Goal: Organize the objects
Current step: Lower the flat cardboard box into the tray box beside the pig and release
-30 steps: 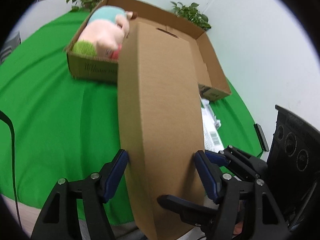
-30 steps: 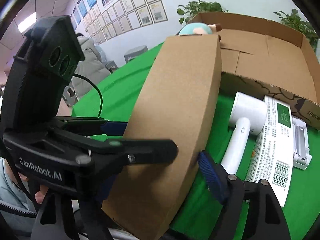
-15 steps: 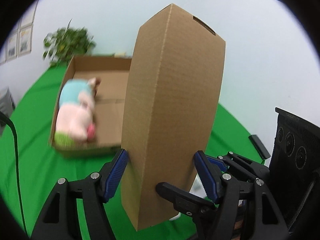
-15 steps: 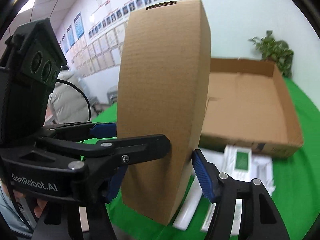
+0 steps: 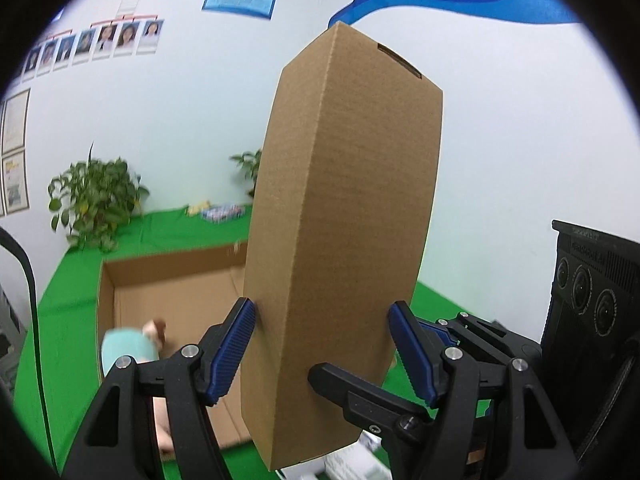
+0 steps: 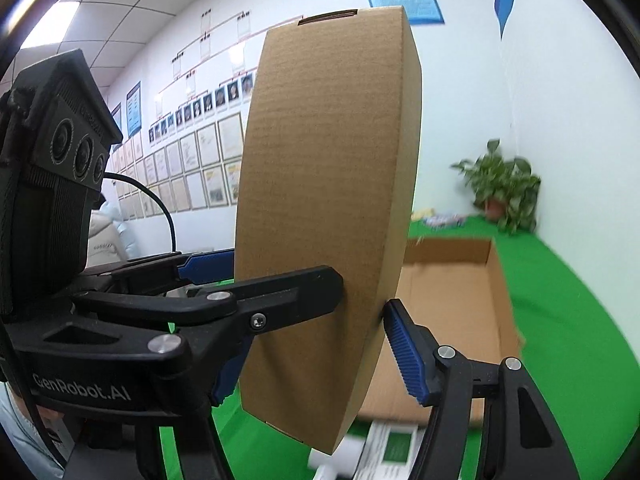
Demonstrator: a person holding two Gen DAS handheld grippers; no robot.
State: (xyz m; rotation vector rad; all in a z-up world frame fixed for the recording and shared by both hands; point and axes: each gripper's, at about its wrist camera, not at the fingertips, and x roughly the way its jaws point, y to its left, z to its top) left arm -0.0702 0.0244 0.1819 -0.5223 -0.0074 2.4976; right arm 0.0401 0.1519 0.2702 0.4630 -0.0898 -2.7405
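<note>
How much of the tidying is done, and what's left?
Done: a plush toy already lies in the open tray. In hand: both tongs, left and right, hold the tall box upright in the air above the green cloth. Left: the box has to be set down, and white packs lie outside the tray.

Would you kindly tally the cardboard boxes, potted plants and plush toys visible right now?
Cardboard boxes: 2, the tall closed box both tools hold, and the open flat box.
Potted plants: 2, one and another.
Plush toys: 1, blurred, inside the open box.
Total: 5
</note>
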